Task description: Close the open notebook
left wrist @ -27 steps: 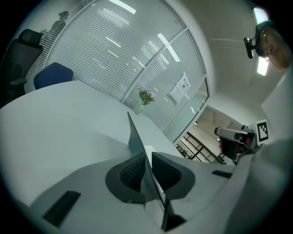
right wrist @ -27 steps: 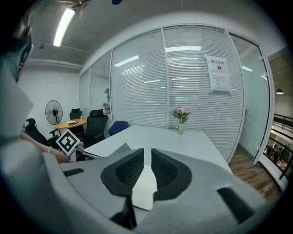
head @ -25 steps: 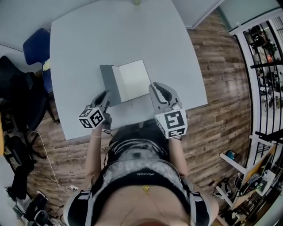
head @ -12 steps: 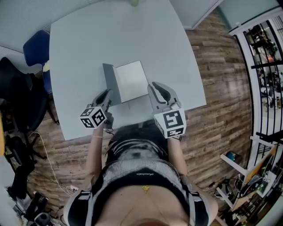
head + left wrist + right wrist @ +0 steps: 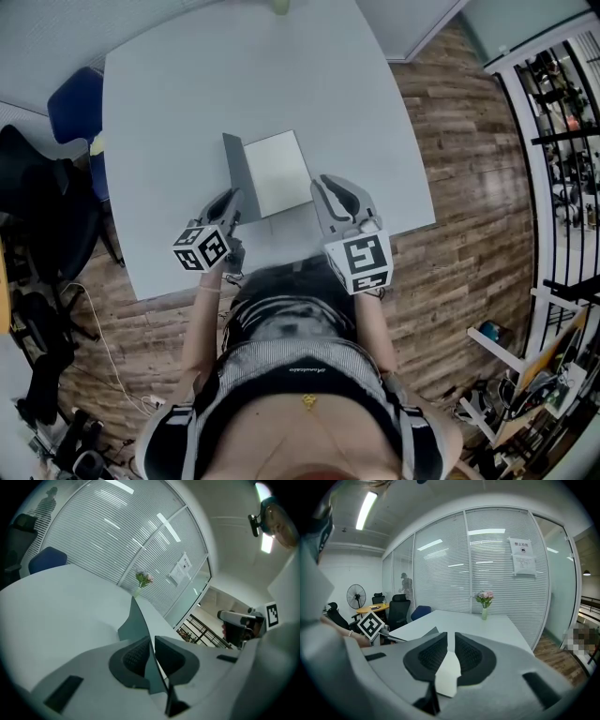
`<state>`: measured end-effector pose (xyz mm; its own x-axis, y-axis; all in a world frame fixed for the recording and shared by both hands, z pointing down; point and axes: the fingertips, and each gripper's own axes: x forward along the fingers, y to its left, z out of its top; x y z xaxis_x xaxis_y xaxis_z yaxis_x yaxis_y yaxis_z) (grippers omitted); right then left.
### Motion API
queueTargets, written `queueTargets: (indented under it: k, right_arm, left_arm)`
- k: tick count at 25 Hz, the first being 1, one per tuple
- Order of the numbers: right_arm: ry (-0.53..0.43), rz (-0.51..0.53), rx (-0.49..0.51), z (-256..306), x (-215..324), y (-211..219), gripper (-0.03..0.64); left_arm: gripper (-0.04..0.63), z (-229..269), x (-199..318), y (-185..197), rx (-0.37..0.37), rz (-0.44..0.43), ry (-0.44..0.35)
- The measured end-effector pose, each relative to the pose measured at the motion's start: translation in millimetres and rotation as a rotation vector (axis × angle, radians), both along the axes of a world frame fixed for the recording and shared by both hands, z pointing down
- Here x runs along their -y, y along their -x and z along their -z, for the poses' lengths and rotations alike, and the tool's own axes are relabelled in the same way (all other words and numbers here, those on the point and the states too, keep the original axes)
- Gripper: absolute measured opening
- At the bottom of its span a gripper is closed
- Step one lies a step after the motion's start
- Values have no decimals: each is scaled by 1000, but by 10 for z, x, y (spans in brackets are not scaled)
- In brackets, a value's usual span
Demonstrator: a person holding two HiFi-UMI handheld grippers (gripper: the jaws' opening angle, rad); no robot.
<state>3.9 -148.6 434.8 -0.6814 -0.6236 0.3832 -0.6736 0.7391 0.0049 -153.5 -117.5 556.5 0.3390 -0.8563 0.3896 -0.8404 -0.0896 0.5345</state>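
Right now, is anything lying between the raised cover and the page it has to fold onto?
Only the right claw, pinching the near edge of the white page; the rest of the page looks bare.

You wear a top (image 5: 300, 361) of fine grey-and-white stripes crossed by a broad black band, with a small gold ornament (image 5: 307, 402) at its middle. A dark mottled garment (image 5: 291, 314) lies farther out, and a thin bracelet (image 5: 202, 289) circles your left wrist. Your left gripper (image 5: 232, 201) and right gripper (image 5: 322, 185) are smooth grey moulded shells with black ribbed pads (image 5: 432, 654). Each bears a white cube printed with black square markers at its near end: the left cube (image 5: 203, 247) and the right cube (image 5: 360, 262).
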Motion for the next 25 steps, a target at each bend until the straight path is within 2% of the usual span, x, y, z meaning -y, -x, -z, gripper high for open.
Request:
queueTargets:
  k: [25]
  right_arm:
    - [18, -48, 8, 22, 40, -283, 51]
  left_arm:
    - [34, -56, 306, -595, 2, -131, 27]
